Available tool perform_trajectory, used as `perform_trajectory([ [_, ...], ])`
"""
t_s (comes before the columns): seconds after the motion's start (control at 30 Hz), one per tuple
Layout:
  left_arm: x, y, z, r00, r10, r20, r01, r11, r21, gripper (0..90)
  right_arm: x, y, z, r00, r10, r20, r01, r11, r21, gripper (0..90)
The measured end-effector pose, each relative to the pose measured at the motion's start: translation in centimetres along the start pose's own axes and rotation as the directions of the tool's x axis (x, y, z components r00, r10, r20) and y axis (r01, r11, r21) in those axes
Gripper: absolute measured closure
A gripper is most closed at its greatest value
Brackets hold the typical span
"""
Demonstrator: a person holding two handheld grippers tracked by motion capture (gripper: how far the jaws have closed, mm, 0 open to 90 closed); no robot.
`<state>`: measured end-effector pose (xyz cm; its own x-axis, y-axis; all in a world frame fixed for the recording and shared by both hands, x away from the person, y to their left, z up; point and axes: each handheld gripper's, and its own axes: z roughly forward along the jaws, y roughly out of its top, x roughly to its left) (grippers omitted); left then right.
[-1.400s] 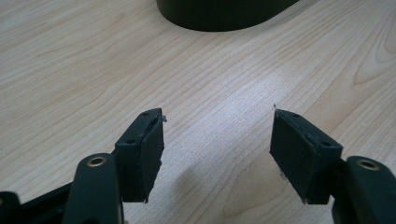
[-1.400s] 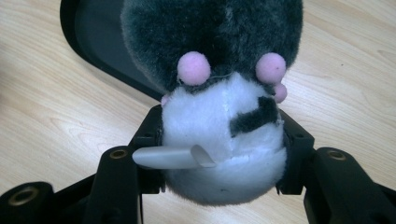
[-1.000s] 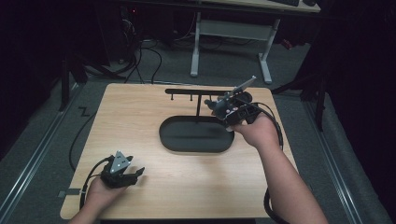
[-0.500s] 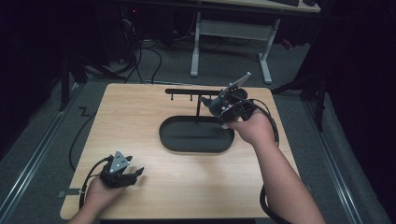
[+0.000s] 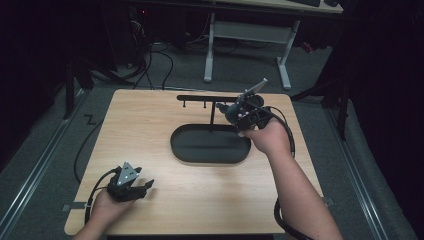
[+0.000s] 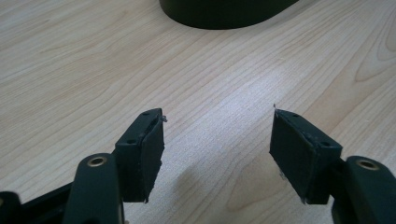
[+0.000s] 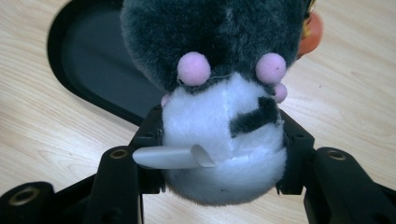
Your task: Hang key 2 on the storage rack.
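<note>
Right tool (image 7: 219, 154) squeezes a fluffy, perhaps penguin-shaped, plush toy (image 7: 219, 121).

Black two-jaw tool (image 6: 217, 158), brass screws, bare forearms.

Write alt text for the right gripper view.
The right gripper has its two black jaws clamped on the white belly of a grey and white plush toy with pink pompoms. Behind the toy lie a black oval tray and the light wooden table.

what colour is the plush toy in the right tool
Dark grey and white with pink spots, clearest in the right gripper view: plush toy.
</note>
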<state>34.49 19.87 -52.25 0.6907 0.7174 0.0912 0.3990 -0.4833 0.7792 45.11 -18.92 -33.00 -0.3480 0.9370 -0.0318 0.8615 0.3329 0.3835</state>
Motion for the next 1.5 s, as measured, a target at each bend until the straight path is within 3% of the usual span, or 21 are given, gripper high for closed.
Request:
perform_trajectory([
  [0.2,-0.1,0.0,0.1,1.0,0.008,0.004,-0.008,0.9999,0.009,35.6,0.0,-1.2,2.4,0.9999,-0.007,-0.008,0.008,0.998,0.062,48.3],
  [0.37,-0.2,0.0,0.1,1.0,0.01,0.003,-0.01,0.9999,0.009,35.6,0.1,-1.5,4.3,0.9998,-0.008,-0.017,0.01,0.997,0.082,48.0],
  [0.57,-0.1,0.1,0.2,0.9999,0.01,0.007,-0.011,0.9998,0.015,35.7,0.4,-1.0,5.6,0.9997,-0.007,-0.024,0.009,0.998,0.057,46.3],
  [0.77,-0.1,0.0,0.3,0.9999,0.014,0.009,-0.014,0.9998,0.013,35.7,0.9,-0.7,6.7,0.9993,0.001,-0.037,0.001,0.999,0.04,29.3],
  [0.87,-0.2,0.1,0.3,0.9998,0.017,0.013,-0.017,0.9997,0.017,35.8,1.1,-1.1,6.8,0.9993,0.001,-0.037,0.0,1.0,0.025,27.2],
  [1.17,-0.6,0.2,0.6,0.9995,0.029,0.015,-0.029,0.9993,0.022,35.8,0.3,-5.1,6.9,0.9985,0.006,-0.054,-0.008,0.999,-0.038,28.3],
  [1.2,-0.7,0.2,0.6,0.9994,0.029,0.018,-0.029,0.9993,0.023,35.8,0.2,-6.3,7.3,0.9982,0.005,-0.06,-0.009,0.998,-0.059,28.3],
  [1.27,-0.7,0.2,0.6,0.9994,0.03,0.019,-0.031,0.9992,0.024,35.8,0.1,-6.7,7.5,0.9982,-0.005,-0.06,0.001,0.998,-0.068,28.6],
  [1.37,-0.8,0.1,0.6,0.9994,0.025,0.025,-0.025,0.9994,0.024,35.8,0.1,-8.8,8.6,0.9983,-0.034,-0.047,0.029,0.994,-0.106,29.5],
  [1.5,-1.1,0.0,0.7,0.9991,0.02,0.038,-0.022,0.9994,0.028,35.8,0.3,-11.3,9.7,0.998,-0.036,-0.052,0.027,0.987,-0.161,27.6],
])
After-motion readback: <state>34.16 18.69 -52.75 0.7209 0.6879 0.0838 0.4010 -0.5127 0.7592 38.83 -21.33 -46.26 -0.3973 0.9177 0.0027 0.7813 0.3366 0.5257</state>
